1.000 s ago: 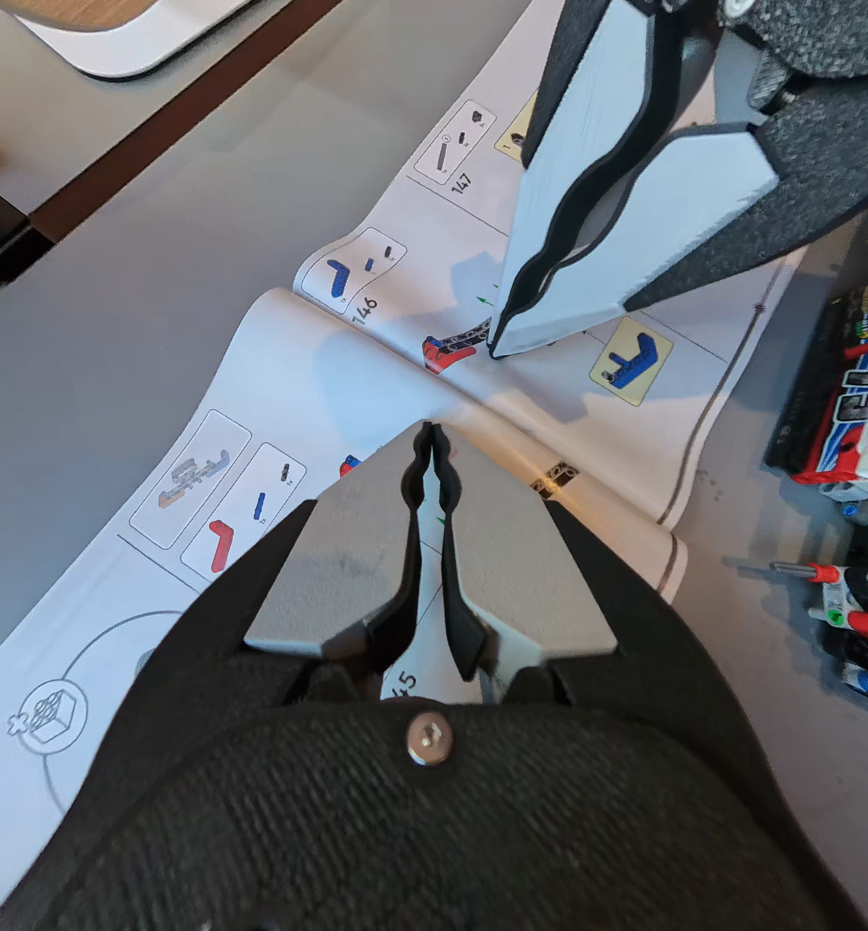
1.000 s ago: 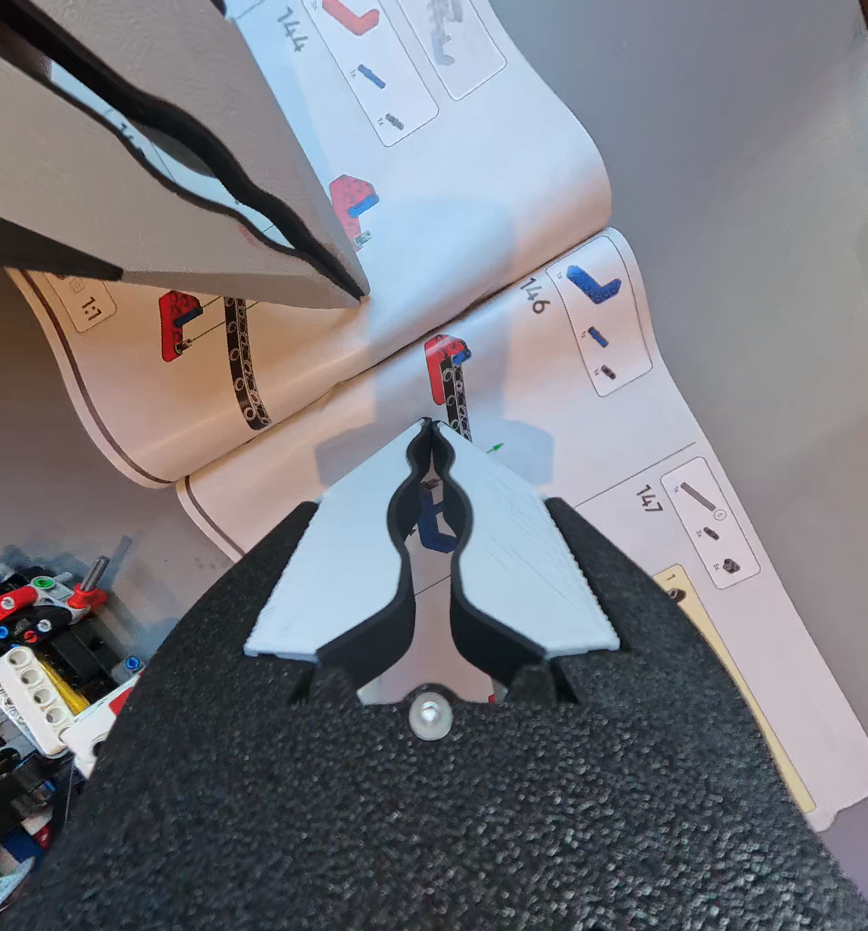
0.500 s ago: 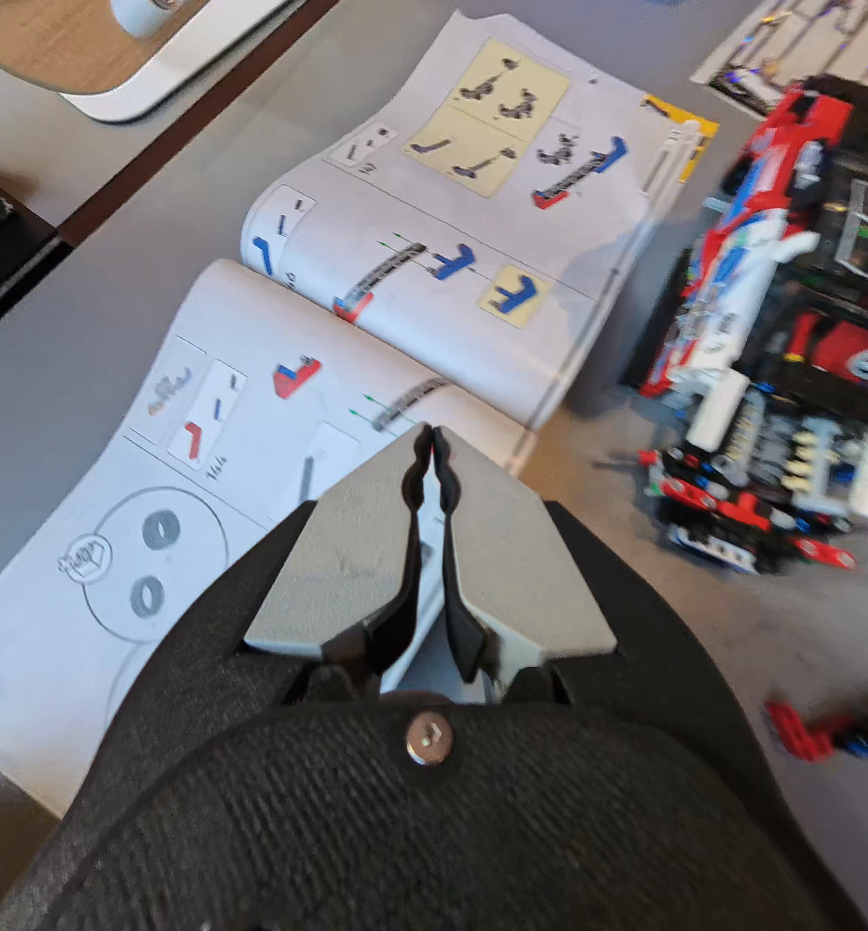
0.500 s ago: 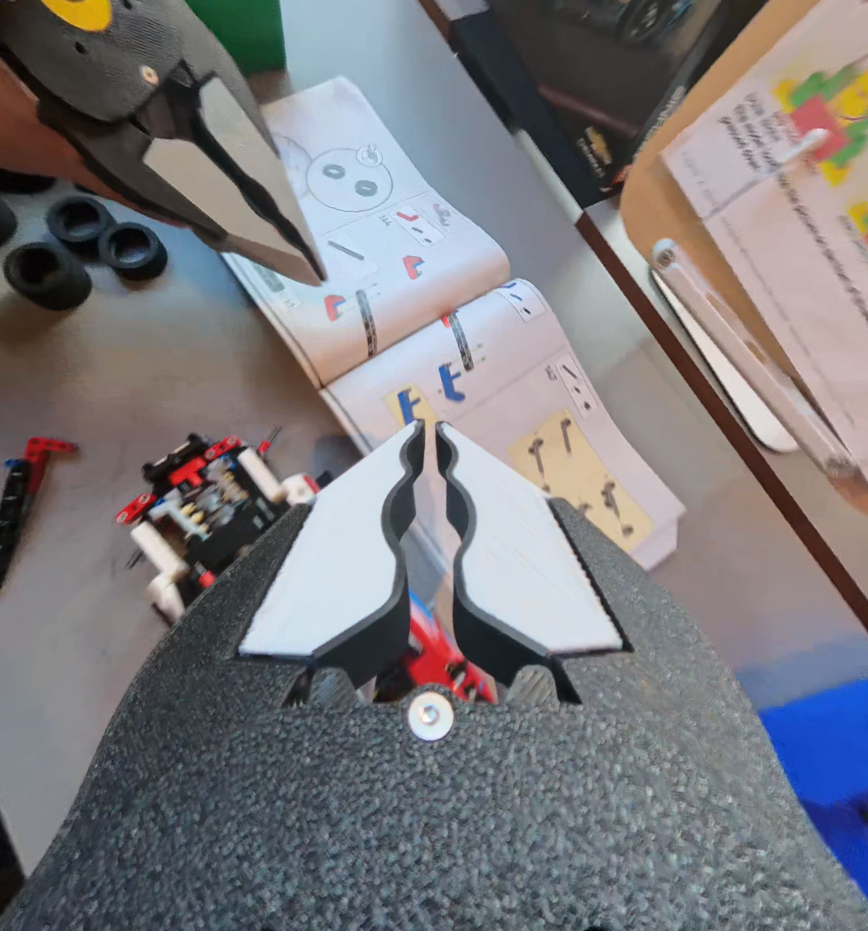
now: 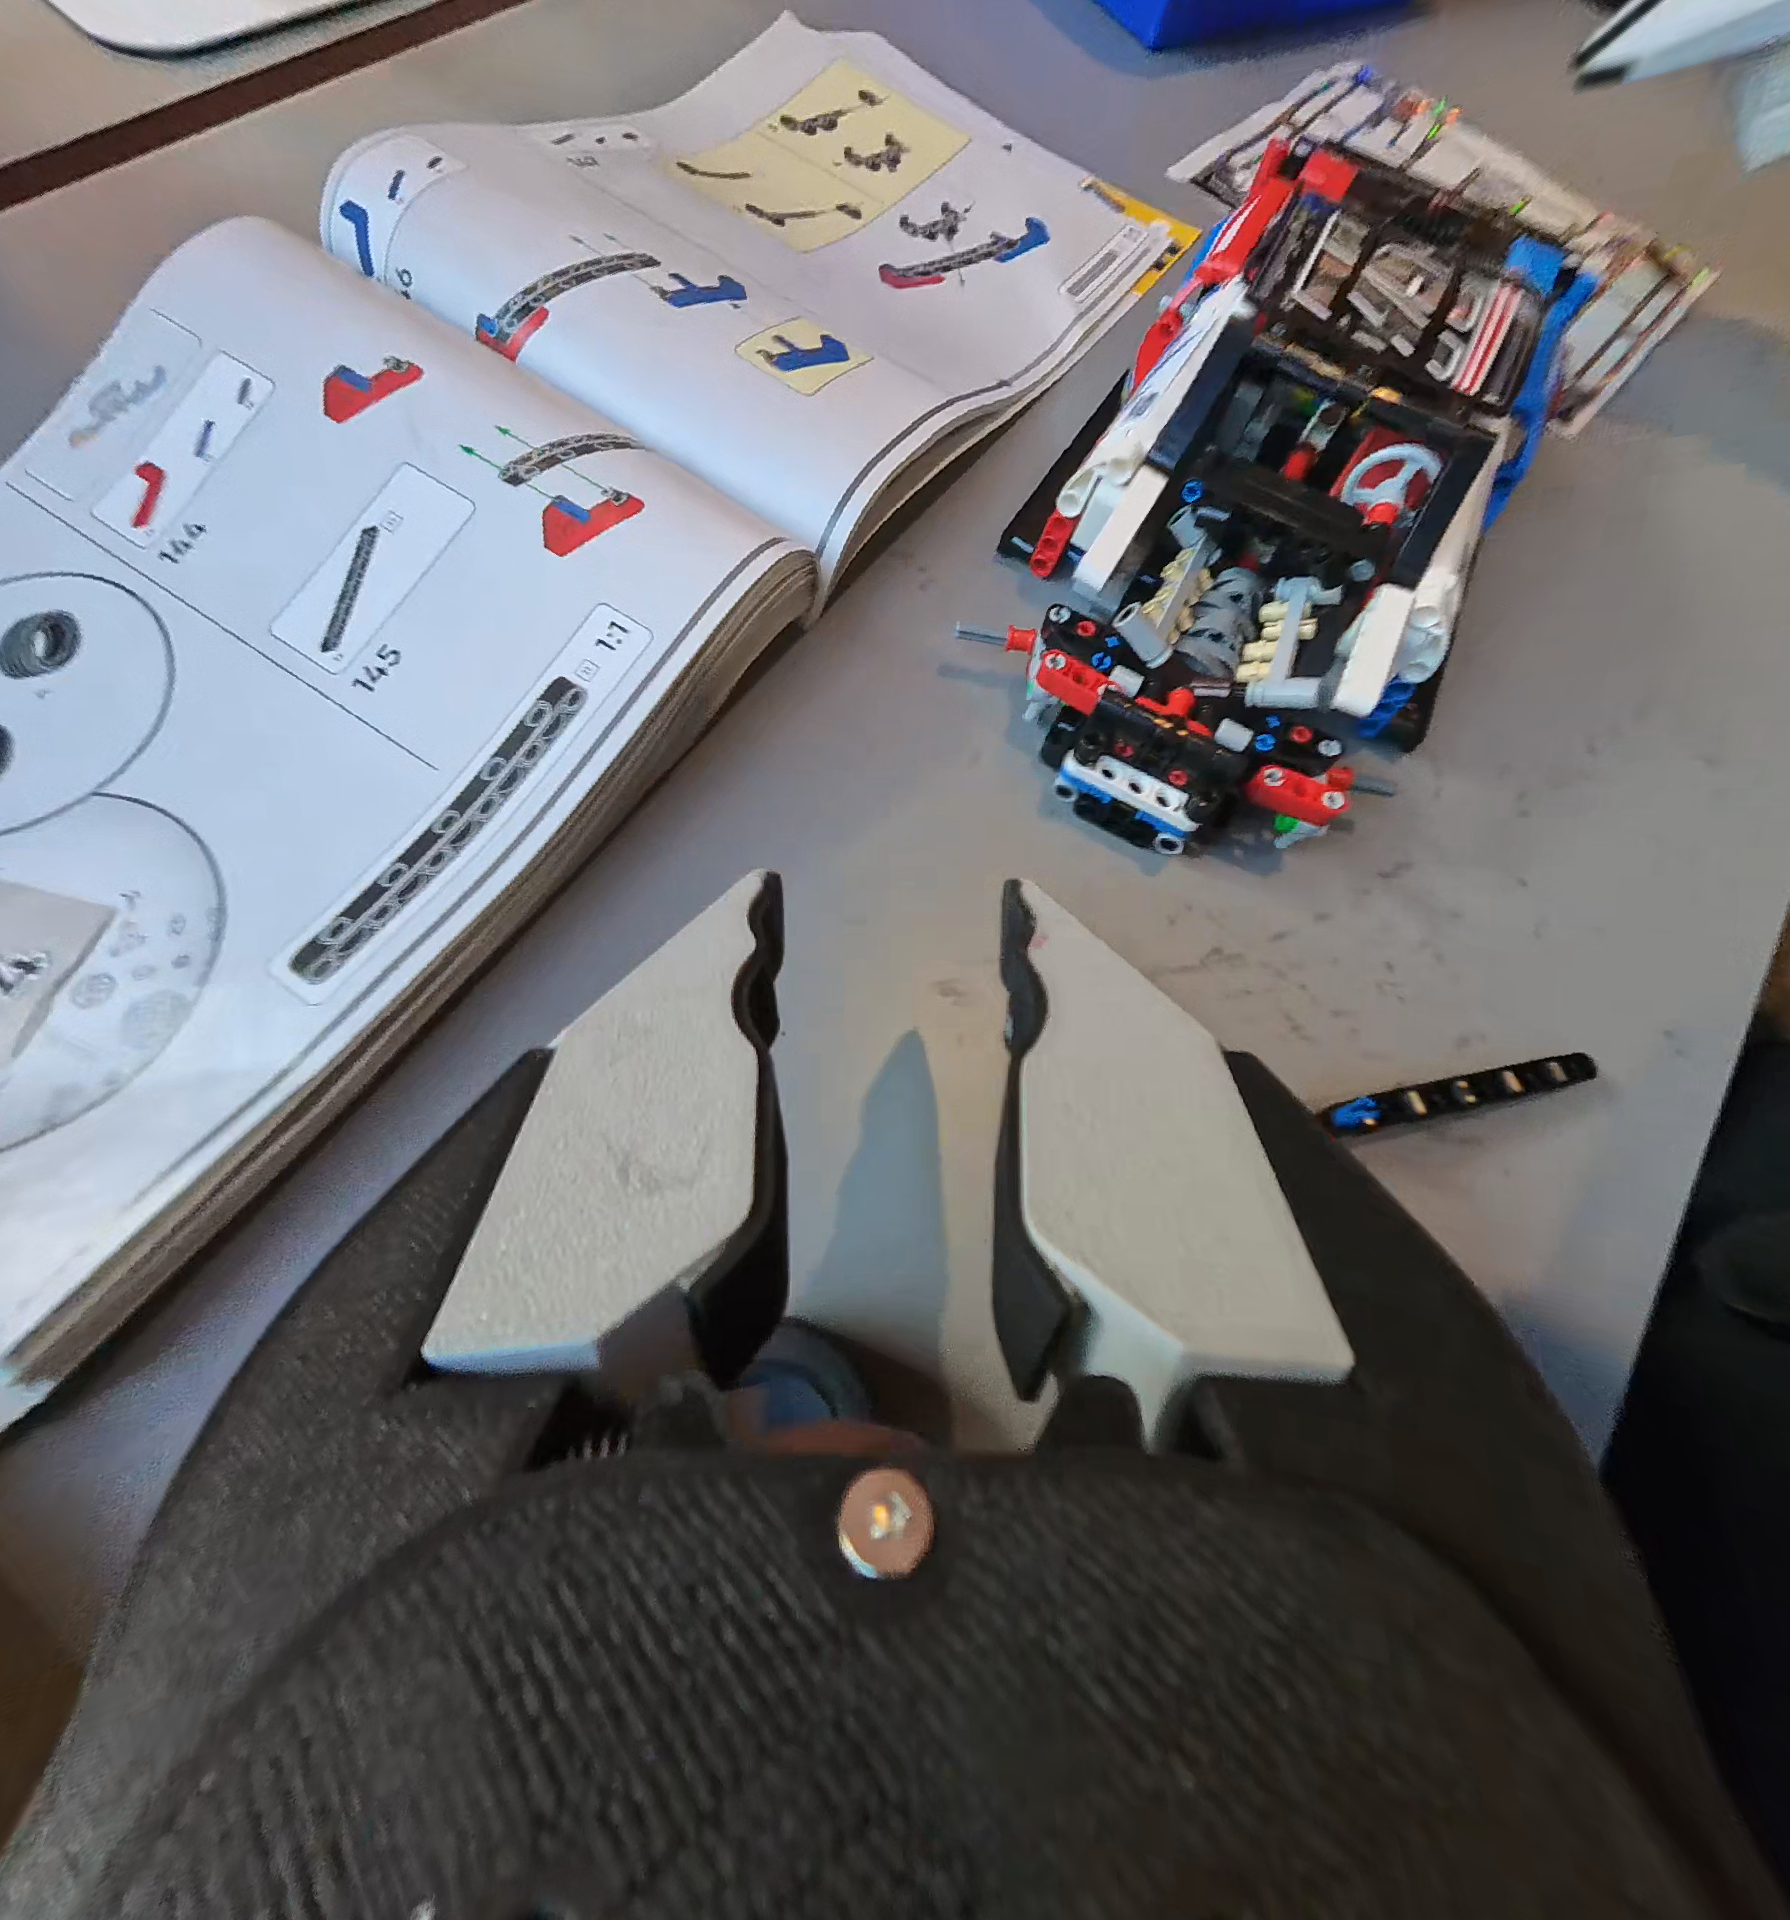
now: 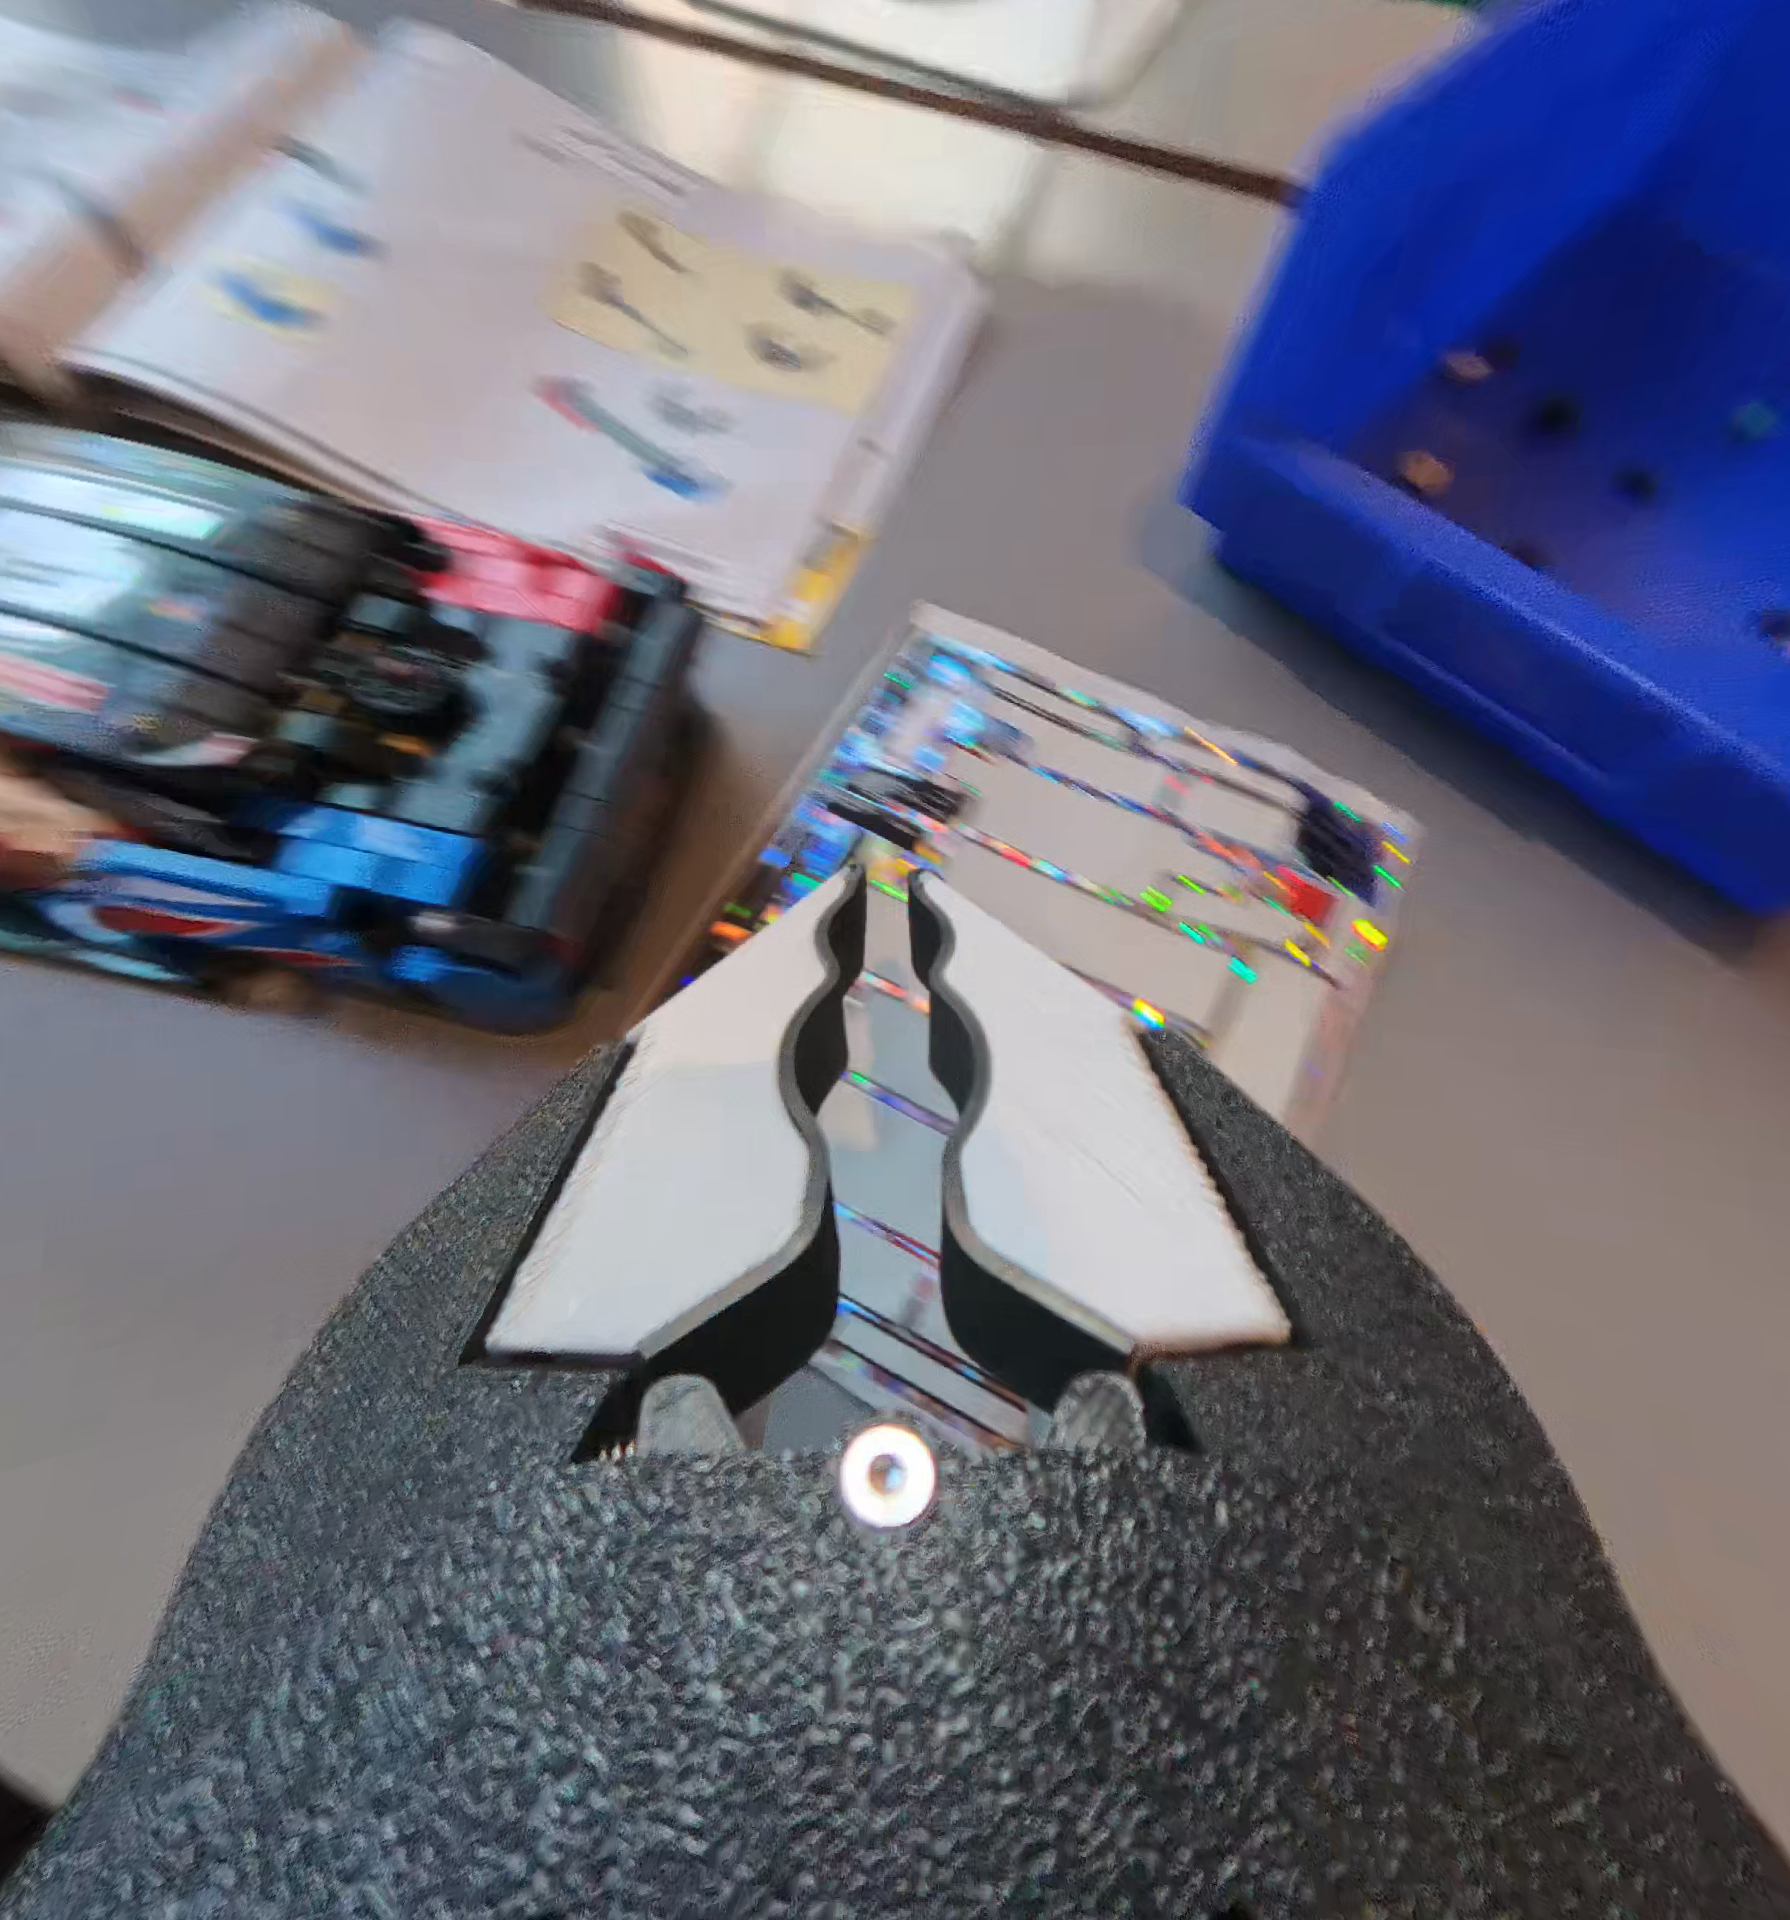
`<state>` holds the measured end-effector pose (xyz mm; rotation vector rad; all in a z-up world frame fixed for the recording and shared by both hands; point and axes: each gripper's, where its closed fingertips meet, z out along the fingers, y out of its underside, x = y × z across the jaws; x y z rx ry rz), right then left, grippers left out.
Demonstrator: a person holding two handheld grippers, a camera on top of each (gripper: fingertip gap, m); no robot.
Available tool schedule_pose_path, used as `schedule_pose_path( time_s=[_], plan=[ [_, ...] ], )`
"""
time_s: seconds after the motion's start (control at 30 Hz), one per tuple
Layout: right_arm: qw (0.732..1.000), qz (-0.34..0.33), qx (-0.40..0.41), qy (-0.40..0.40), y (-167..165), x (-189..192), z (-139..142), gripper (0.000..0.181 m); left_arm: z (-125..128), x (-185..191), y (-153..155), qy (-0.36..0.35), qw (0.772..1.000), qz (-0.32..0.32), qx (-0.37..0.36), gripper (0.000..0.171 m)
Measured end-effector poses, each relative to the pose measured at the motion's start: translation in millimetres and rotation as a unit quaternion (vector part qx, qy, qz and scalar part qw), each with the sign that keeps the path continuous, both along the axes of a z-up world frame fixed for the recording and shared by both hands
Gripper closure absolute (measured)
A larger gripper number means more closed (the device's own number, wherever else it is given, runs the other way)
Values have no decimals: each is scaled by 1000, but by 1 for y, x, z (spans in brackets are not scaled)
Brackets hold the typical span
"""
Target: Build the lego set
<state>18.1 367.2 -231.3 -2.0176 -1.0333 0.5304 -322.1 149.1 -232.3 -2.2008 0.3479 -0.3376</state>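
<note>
The half-built Lego car (image 5: 1275,540) sits on the grey table (image 5: 1493,935), up and to the right of my left gripper (image 5: 883,904), well apart from it. Its red, white, blue and black body has the open mechanical end facing me, and nothing is touching it. My left gripper hovers over bare table with its jaws spread wide and nothing between them. Off to its right, near the table edge, I've got a loose black beam with a blue pin at one end (image 5: 1462,1091), lying flat and alone. To the left, the instruction booklet (image 5: 455,520) lies open, its right-hand page reaching close to the car's side.

On the right wrist view, everything's smeared with motion. My right gripper (image 6: 886,883) has its jaws nearly together, just a thin gap at the tips, with nothing in them. It points over a shiny sticker sheet (image 6: 1130,831) lying flat on the table. The car (image 6: 299,748) lies to the left of those tips, the booklet (image 6: 517,343) beyond it, and a blue bin (image 6: 1556,499) with small parts inside stands at upper right.
</note>
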Motion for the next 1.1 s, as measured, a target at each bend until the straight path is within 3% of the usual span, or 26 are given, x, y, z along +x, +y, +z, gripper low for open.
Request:
schedule_pose_path(
  time_s=[0.03,0.17,0.23,0.3,0.5,0.6,0.8,1.1],
  plan=[
    [999,-34,-3,-24,13,18,-10,173,0,3,-2,-15,1000,-2,1,132],
    [991,-43,-62,-110,20,42,-59,157,-8,7,-4,-21,1000,-6,-14,132],
    [993,-32,-60,-98,19,35,-62,171,-10,7,-5,-18,1000,-5,-21,132],
    [988,-50,-27,-140,27,50,-62,181,-10,9,-6,-20,1000,-1,-20,132],
    [986,-55,-16,-154,35,73,-62,181,-14,11,-13,-20,999,9,-28,133],
    [990,-40,8,-135,35,68,-46,176,-11,10,-14,-13,999,15,-25,133],
    [993,-30,109,33,23,18,21,176,-6,-1,-12,8,998,54,34,128],
    [975,-94,148,138,33,-19,47,175,26,3,9,1,977,60,203,123]
  ],
)
